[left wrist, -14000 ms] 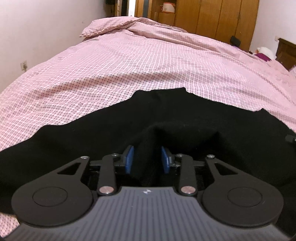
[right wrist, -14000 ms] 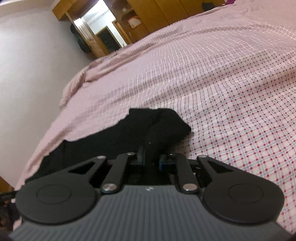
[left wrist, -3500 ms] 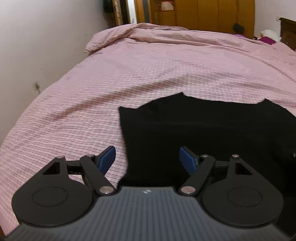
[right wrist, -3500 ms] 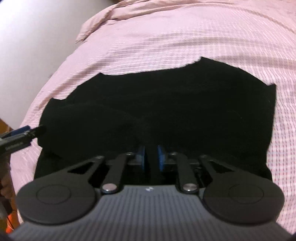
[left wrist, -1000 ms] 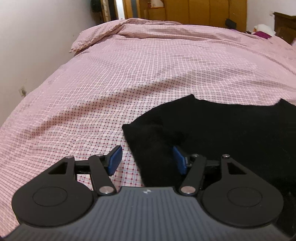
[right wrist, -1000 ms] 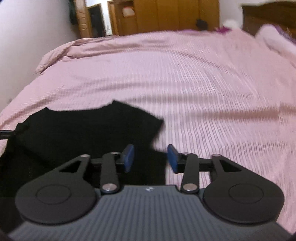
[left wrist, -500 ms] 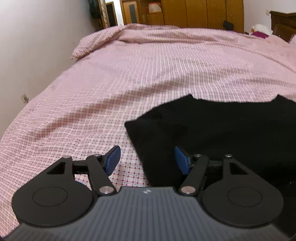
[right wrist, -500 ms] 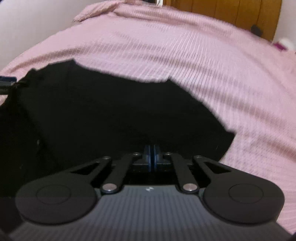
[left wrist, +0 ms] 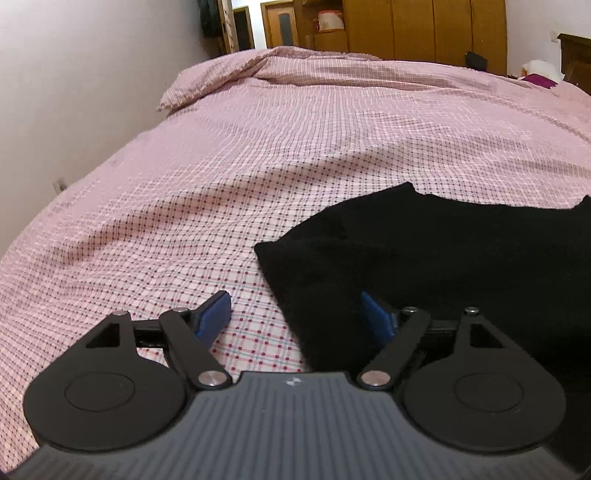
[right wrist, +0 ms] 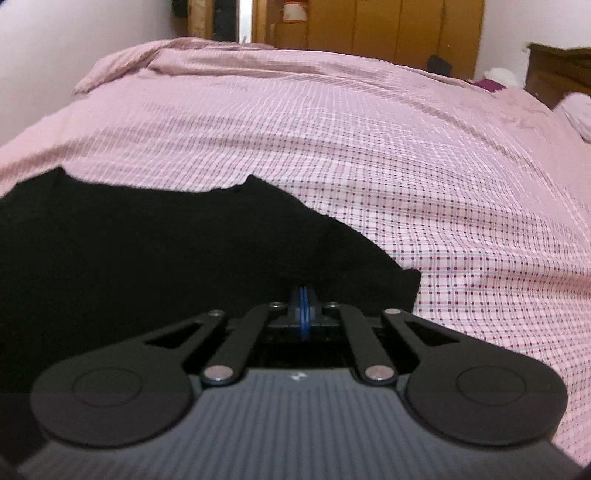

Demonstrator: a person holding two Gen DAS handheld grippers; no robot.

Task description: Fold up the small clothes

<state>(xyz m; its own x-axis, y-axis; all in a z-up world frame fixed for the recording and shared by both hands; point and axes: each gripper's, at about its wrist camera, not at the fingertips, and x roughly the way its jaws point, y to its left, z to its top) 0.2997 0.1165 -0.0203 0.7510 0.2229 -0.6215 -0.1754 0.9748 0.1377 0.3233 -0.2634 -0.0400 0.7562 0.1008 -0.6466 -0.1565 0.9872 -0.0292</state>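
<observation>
The black garment lies flat on the bed, its left edge running between my left jaws and its right corner just ahead of my right jaws. My left gripper has just been opening and stands wide: the blue pad on the left sits over bare cover, the one on the right sits over the black cloth, and neither pad presses anything. My right gripper has its jaws closed pad against pad, right at the near edge of the cloth; whether a thin layer of fabric is caught between them I cannot tell, since the black hides any fold there.

As I judge it, the step in hand is taking both near corners for the next fold. To do it well, I should bring the left jaws down so the edge sits deep between the pads before closing, catch every layer and none of the bed cover, then lift both sides evenly so the fold line stays straight. If my right jaws prove empty, they need to reopen and bite again.

The pink checked bed cover spreads ahead of both jaws, lightly creased. Beyond it stand a wooden wardrobe and a doorway, with a pale wall left of my left jaws.
</observation>
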